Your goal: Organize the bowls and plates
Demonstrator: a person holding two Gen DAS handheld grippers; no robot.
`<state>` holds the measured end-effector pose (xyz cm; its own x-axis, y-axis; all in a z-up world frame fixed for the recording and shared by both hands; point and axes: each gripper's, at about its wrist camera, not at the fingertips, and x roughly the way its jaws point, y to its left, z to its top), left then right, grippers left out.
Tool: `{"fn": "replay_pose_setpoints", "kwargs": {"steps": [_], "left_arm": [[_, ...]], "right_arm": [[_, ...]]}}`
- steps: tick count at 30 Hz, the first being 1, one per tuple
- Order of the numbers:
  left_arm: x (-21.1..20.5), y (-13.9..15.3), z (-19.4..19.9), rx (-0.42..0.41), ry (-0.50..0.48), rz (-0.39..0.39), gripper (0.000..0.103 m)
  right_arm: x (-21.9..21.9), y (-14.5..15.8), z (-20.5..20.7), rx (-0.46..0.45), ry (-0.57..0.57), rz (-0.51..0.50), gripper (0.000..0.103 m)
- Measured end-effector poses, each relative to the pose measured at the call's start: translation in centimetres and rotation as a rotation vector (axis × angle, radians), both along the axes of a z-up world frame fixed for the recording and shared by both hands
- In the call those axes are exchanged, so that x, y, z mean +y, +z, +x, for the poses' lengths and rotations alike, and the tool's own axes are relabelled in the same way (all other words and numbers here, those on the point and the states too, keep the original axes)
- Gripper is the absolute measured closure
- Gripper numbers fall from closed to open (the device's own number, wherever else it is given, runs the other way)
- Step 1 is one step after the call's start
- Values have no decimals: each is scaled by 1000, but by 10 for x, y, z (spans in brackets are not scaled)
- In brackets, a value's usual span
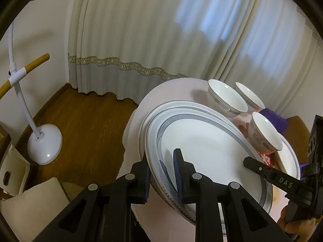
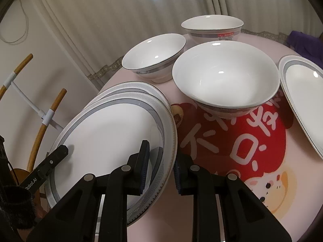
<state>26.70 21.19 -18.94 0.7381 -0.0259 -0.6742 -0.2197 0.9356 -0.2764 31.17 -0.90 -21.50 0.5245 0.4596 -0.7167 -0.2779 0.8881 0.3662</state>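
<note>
A white plate with a grey patterned rim (image 1: 201,141) (image 2: 109,133) lies over a second like plate (image 1: 181,105) (image 2: 121,86) on the round pink table. My left gripper (image 1: 163,177) is shut on its left rim. My right gripper (image 2: 160,167) is shut on its right rim; its finger also shows in the left wrist view (image 1: 268,173). Three white bowls stand behind: a near one (image 2: 225,78) (image 1: 264,133), a left one (image 2: 154,56) (image 1: 227,98), a far one (image 2: 212,29) (image 1: 249,95). A third plate (image 2: 304,98) lies at the right.
The table (image 2: 232,147) has a pink cloth with a red cartoon print. A white floor lamp (image 1: 43,143) and wooden chair arms (image 2: 38,129) stand left over a wooden floor. Curtains hang behind. A purple cloth (image 1: 274,119) lies past the bowls.
</note>
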Motion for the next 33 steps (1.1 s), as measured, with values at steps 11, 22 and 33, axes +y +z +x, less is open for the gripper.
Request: {"fn": "replay_pose_setpoints", "kwargs": {"steps": [11, 22, 33], "left_arm": [[-3, -10, 2, -35, 6, 33, 85], [-23, -9, 7, -1, 33, 115, 82], [-40, -16, 20, 40, 58, 144, 70]], "right_arm": [[1, -9, 6, -43, 12, 54, 80], [-2, -14, 9, -31, 27, 117, 81], [-12, -15, 8, -28, 32, 138, 82]]}}
